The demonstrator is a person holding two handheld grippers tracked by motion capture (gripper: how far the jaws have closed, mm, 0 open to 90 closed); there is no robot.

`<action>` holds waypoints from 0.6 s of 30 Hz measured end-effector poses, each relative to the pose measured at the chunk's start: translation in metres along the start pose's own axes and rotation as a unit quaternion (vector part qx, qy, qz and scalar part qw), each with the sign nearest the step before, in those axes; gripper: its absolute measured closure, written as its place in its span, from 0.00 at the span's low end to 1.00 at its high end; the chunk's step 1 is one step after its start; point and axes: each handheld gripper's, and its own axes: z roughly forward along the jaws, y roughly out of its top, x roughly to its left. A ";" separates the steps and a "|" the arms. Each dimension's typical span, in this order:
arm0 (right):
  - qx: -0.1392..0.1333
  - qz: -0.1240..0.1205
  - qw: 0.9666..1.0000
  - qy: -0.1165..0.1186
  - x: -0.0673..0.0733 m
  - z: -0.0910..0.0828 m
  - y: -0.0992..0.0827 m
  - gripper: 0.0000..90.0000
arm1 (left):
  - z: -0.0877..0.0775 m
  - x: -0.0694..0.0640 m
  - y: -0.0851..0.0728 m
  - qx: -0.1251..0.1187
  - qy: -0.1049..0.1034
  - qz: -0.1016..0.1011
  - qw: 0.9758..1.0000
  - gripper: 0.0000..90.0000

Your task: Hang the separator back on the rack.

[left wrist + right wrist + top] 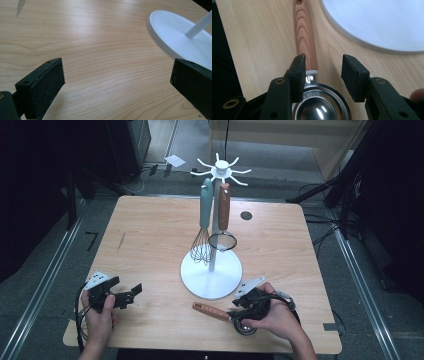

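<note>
A whisk [202,222] and a strainer [223,217] already hang on the white rack [212,275]; a wooden-handled ladle [220,315] lies on the desk [150,235] just before the rack's base, unhung; the right claw [322,75] straddles its neck, pads apart, not gripping; the left claw [125,295] gapes empty, left of the base.

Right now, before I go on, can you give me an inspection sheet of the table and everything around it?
Surface: wooden table, a dark streak, a round dark spot.
Job's things: wood-handled scoop lying flat by the white stand; whisk and strainer hang on it.
Clutter: nothing seen.
Grippers: left hand-held gripper open, nothing between its jaws; right hand-held gripper open astride the scoop's neck.
Cables: one trails from each.
Surroundings: dark floor, rails, paper scrap.
</note>
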 end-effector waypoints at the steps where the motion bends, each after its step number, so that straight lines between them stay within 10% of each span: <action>1: 0.003 -0.004 1.000 0.001 0.002 0.002 0.000 0.62 | 0.002 0.000 0.000 0.003 0.001 0.000 1.000 0.00; 18: 0.067 -0.040 0.997 -0.013 0.020 0.019 0.018 0.65 | 0.012 -0.007 -0.003 0.023 0.016 0.026 0.999 0.00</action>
